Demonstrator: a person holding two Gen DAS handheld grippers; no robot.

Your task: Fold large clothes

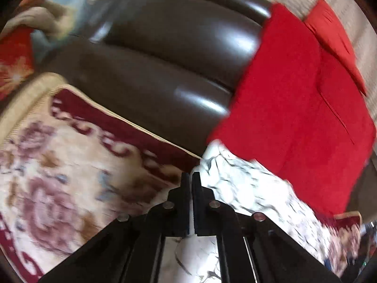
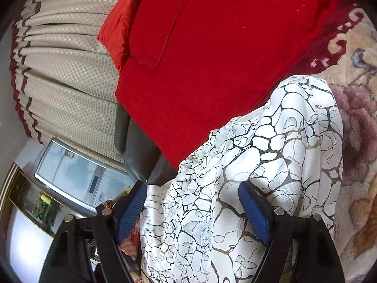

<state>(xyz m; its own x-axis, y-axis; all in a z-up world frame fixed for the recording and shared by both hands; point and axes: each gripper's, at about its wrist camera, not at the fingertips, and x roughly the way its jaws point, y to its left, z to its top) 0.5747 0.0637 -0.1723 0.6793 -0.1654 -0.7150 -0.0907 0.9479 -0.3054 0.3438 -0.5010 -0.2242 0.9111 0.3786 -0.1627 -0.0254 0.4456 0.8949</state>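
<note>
Left gripper (image 1: 190, 176) jaws pressed together, pinching the white patterned garment (image 1: 247, 188); sofa (image 1: 165, 54) behind. Right gripper (image 2: 193, 202) jaws spread wide over it.

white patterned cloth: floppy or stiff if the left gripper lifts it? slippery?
Likely floppy: the cloth drapes in soft folds between the open right gripper fingers. Its slight sheen hints at slipperiness. It probably sags from the nearly shut left gripper; whether that grips cloth is unclear.
</note>
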